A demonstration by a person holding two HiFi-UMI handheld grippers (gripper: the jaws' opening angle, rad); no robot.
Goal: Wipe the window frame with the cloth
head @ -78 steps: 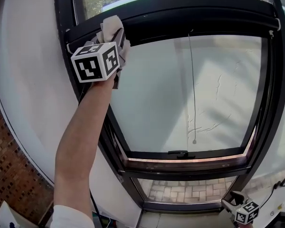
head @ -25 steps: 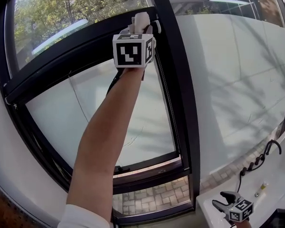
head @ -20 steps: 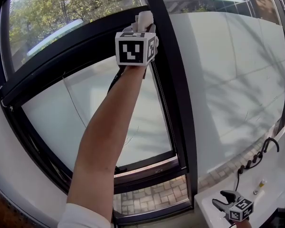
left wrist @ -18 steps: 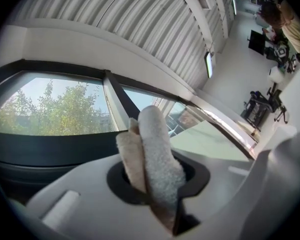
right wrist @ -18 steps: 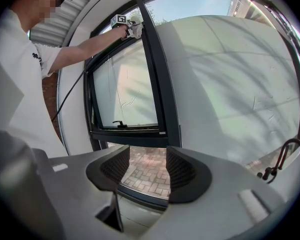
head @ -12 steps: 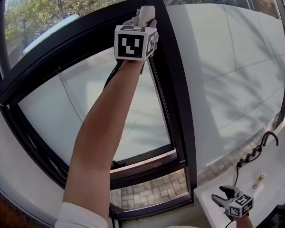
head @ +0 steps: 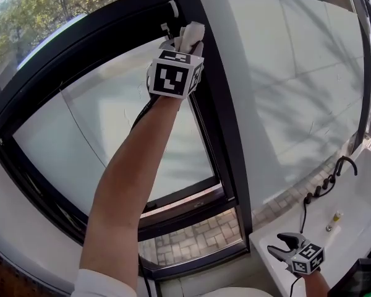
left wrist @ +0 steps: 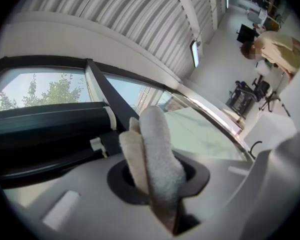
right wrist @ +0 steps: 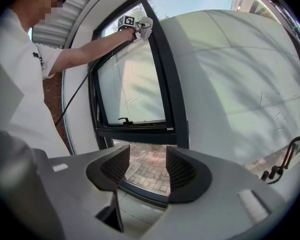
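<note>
cream cloth [head: 193,33]; black window frame [head: 205,91]; black-and-white squares on left tool [head: 184,43]; reddish brick-patterned paving [head: 191,240]

Left arm: the bare left forearm [head: 131,178] is extended upward and fully stretched, with a white short sleeve [head: 102,283] at the upper arm. The wrist is in line with the forearm.

Left gripper: the grey two-jaw left gripper with a black-and-white marker cube [head: 184,42] is raised at the end of the arm and points up and away from the person. Its jaws are clamped onto a folded off-white terry cloth [head: 191,32], which stands out beyond the jaw tips.

Right gripper: the grey two-jaw right gripper with a black-and-white marker cube [head: 277,242] is held low at the person's right side and points forward. Its black ribbed jaws stand apart with nothing between them. Only a small part of the right wrist is visible.
</note>
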